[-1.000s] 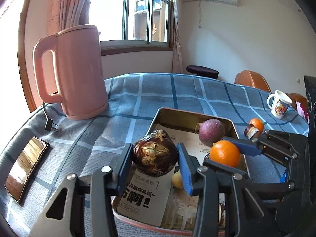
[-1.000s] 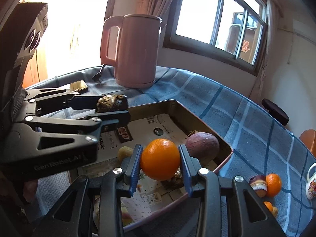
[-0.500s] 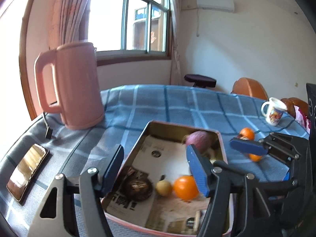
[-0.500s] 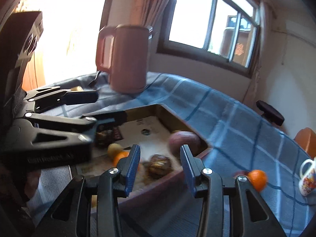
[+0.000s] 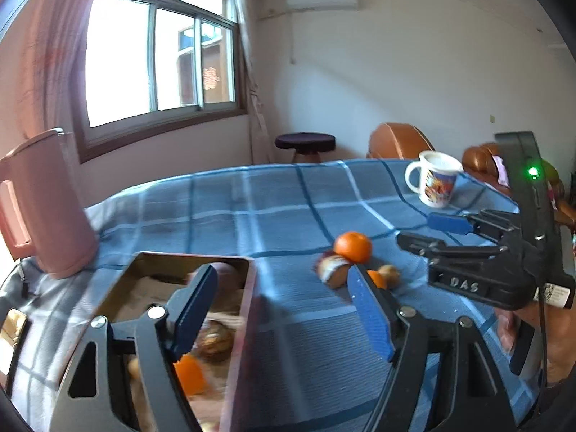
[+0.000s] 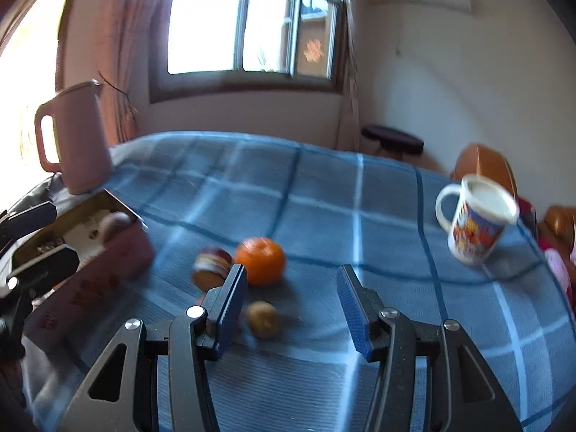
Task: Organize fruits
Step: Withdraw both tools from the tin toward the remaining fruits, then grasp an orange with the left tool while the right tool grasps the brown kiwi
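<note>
A metal tray [image 5: 248, 288] at lower left holds an orange [image 5: 189, 374], a dark wrinkled fruit [image 5: 216, 340] and a purple fruit [image 5: 226, 271]. It also shows in the right wrist view [image 6: 118, 252]. On the blue checked cloth lie an orange [image 5: 352, 246] [image 6: 261, 259], a cut purple fruit [image 5: 331, 270] [image 6: 212, 268] and a small brown fruit [image 5: 388, 273] [image 6: 262, 318]. My left gripper [image 5: 284, 306] is open and empty over the tray's right edge. My right gripper [image 6: 291, 300] is open and empty, just short of the loose fruits; it also shows in the left wrist view [image 5: 432, 234].
A pink kettle [image 5: 43, 208] [image 6: 77, 136] stands at the left of the table. A white printed mug [image 5: 435, 183] [image 6: 475, 226] stands at the right. A phone [image 5: 12, 327] lies at the far left edge. A stool [image 5: 306, 144] and brown chairs [image 5: 399, 142] stand behind the table.
Both grippers opened and dropped the dark fruit and the orange into the tray. Both then swung right, towards the loose fruits on the cloth.
</note>
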Demonstrator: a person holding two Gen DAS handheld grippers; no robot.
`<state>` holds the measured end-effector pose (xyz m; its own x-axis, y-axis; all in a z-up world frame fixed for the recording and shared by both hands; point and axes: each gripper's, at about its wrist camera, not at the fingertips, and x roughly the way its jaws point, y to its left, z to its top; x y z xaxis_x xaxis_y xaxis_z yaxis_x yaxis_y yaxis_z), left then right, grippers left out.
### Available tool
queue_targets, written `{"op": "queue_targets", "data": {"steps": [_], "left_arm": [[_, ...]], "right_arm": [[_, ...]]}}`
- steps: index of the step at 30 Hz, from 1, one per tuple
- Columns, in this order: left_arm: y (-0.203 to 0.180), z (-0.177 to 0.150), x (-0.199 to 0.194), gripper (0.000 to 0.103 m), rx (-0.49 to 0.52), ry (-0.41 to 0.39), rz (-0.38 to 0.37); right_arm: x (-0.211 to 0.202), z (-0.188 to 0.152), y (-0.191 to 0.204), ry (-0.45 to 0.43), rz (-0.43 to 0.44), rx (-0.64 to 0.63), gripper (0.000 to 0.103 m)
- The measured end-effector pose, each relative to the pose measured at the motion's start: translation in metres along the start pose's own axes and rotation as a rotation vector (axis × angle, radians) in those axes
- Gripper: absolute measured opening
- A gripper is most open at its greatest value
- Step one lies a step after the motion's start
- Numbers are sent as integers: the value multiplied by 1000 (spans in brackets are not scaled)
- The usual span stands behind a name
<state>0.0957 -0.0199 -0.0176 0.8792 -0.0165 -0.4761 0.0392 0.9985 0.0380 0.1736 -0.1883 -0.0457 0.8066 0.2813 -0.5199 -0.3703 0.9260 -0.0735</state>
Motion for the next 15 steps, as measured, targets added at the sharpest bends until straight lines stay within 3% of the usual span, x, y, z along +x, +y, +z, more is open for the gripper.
{"op": "queue_targets", "data": {"steps": [7,15], "left_arm": [[-13,1,25,79,13,45,16],[-16,-4,39,80,15,83,-2]], "right_arm": [[30,-10,-7,143,95,16,44],[44,-13,-6,193,236,60,42]]}}
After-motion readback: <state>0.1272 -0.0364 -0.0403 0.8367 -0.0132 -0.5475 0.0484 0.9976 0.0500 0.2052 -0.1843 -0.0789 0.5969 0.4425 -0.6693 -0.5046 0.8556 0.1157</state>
